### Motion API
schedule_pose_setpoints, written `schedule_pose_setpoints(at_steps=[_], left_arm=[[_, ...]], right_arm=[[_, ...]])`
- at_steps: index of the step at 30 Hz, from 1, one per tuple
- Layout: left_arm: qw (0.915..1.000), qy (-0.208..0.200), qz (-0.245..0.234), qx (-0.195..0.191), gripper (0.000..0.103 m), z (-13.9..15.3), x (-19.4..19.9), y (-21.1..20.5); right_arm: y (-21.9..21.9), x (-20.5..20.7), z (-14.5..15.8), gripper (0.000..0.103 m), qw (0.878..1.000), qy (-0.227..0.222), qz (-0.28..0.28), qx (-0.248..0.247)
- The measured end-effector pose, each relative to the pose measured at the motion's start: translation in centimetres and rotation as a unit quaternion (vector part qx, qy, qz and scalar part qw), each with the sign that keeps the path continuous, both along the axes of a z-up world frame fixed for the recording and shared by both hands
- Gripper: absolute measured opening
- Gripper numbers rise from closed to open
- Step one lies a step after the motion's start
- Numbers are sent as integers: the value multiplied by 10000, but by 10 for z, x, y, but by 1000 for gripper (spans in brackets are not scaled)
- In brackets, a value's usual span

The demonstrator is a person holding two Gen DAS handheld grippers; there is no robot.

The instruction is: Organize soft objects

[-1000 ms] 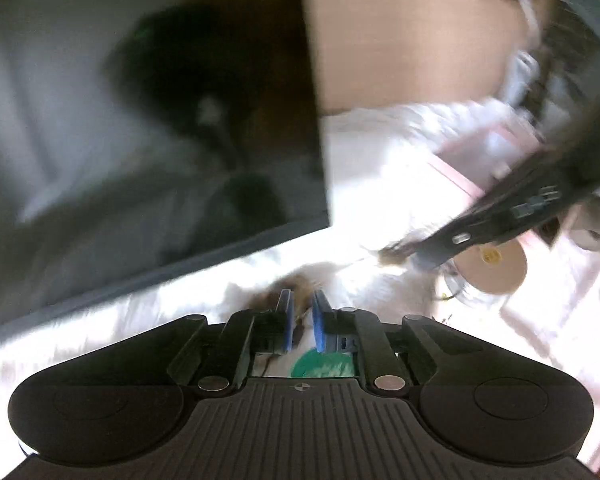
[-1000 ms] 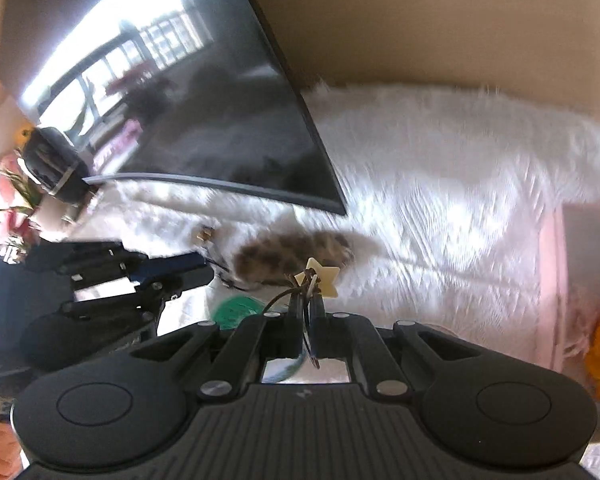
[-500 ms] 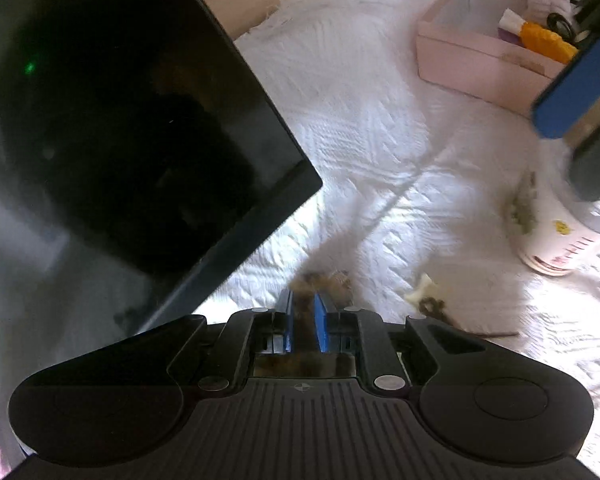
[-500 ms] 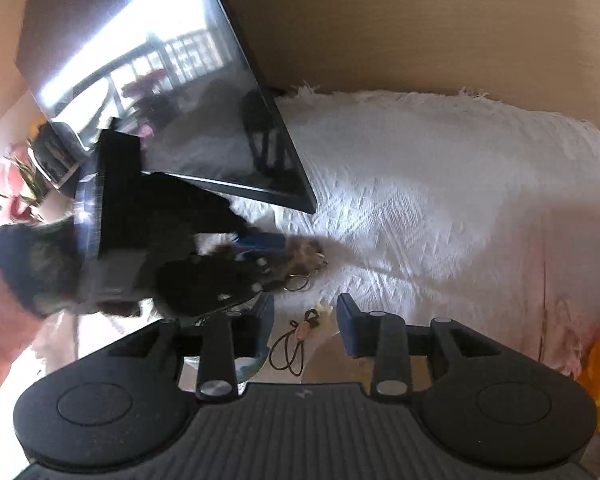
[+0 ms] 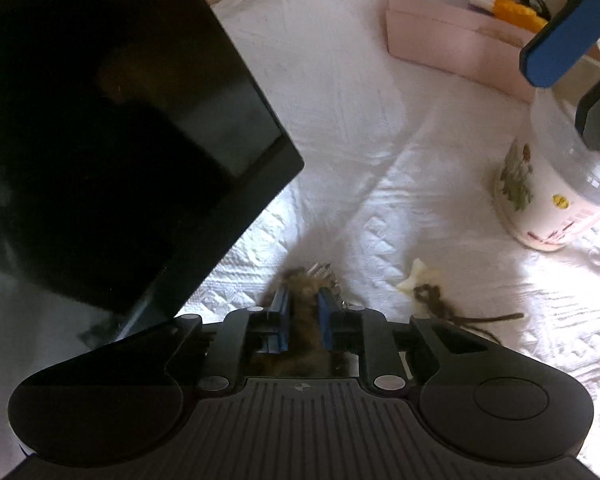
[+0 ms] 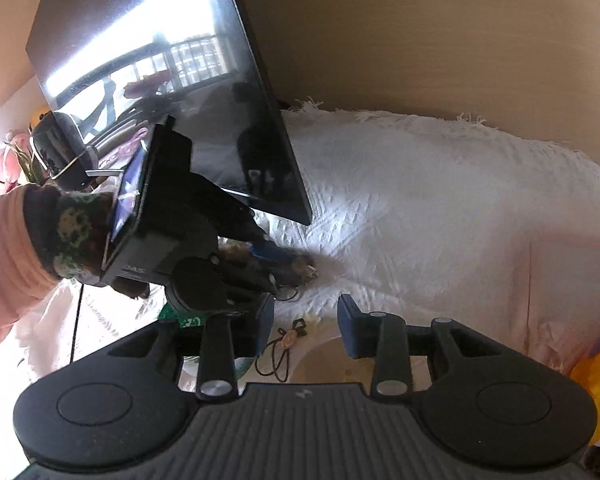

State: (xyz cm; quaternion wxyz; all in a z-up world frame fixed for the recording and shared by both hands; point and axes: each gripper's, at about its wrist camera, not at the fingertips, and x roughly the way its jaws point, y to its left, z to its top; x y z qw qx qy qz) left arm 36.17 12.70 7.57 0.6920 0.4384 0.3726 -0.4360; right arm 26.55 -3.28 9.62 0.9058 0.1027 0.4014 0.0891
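The right gripper (image 6: 305, 322), which a second ago pinched the star hair tie (image 6: 286, 340), has let it go and now hangs with its jaws spread wide above it; the tie lies on the white cloth (image 6: 420, 200) just ahead of its fingers. The left gripper (image 5: 303, 304) is clamped on the furry brown scrunchie (image 5: 306, 296), lifted close beside the dark screen (image 5: 120, 140). So the scrunchie looks ready to carry to the pink box (image 5: 440, 36) far ahead to the right. Most of the scrunchie is hidden between the fingers, and whether it is clear of the cloth is hard to tell.
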Motion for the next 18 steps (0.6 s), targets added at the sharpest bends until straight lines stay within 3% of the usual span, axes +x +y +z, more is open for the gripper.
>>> schedule_pose_setpoints(at_steps=[11,15,18], left_arm=[[9973,172,705,-122,20,2,18,2],[9991,-201,365,-12,24,8,1,7],[9991,-130,376,-110,23,8,3,14]], right_arm=[[7,7,-1,35,9994,194,176,-242],[4,8,4,35,9994,175,93,-291],[5,10,3,35,9989,215,101,-398]])
